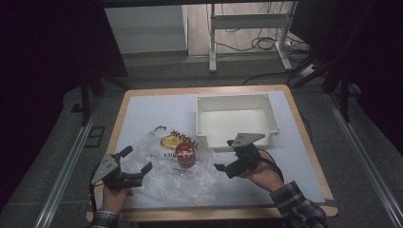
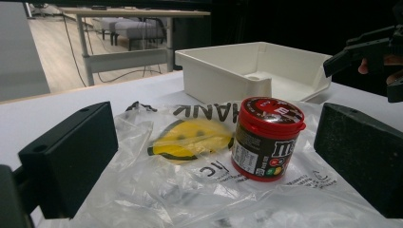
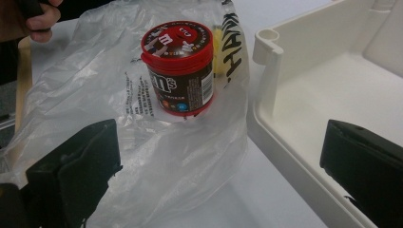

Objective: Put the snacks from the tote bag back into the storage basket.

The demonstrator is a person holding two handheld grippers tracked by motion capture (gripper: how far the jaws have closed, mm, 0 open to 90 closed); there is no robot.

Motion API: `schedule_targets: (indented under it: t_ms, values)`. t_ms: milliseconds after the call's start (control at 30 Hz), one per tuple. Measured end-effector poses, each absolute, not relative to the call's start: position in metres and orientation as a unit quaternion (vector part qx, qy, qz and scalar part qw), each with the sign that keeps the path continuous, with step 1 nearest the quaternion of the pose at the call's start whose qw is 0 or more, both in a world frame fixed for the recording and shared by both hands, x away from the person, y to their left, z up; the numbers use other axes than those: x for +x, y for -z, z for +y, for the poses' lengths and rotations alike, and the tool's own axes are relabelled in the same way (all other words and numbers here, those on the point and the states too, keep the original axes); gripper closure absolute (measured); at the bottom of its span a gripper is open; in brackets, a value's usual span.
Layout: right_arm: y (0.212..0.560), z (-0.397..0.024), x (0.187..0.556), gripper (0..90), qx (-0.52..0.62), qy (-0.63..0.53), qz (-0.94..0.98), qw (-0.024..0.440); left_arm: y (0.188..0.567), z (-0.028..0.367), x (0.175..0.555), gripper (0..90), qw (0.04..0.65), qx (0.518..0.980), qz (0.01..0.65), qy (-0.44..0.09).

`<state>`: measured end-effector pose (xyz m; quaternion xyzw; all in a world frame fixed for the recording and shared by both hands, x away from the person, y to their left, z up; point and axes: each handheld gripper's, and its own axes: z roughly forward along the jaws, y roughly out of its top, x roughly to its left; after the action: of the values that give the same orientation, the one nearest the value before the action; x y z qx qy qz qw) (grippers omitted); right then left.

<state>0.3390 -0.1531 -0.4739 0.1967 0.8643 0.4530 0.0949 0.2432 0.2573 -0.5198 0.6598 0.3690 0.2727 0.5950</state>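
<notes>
A small candy jar (image 1: 186, 155) with a red lid stands upright on a crinkly clear plastic bag (image 1: 164, 173). The bag lies flat on the surface (image 1: 157, 107), just in front of a white bin (image 1: 236, 118) that looks empty.

The left gripper (image 1: 138, 167) sits at the left edge of the bag, and its fingers are spread wide with nothing between them. The right gripper (image 1: 224, 154) waits on the other side of the jar, close to the bin's front wall — its fingers are wide apart too, and hold nothing.

I think this is the reaching step: both grippers point at the jar, but neither touches it yet. Next, one gripper probably has to slide in around the jar's brown middle and squeeze gently. The bag is slippery and loose, so the other gripper may need to hold it down — or the jar could tip over.
</notes>
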Motion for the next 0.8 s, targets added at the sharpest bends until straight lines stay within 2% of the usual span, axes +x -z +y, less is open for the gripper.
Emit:
schedule_targets:
  t_ms: [800]
  values:
    - [0.476, -0.109, 0.35, 0.0, 0.165, -0.412, 0.892, 0.092, 0.519, 0.259, 0.242, 1.1, 0.596, 0.655, 0.371, -0.279]
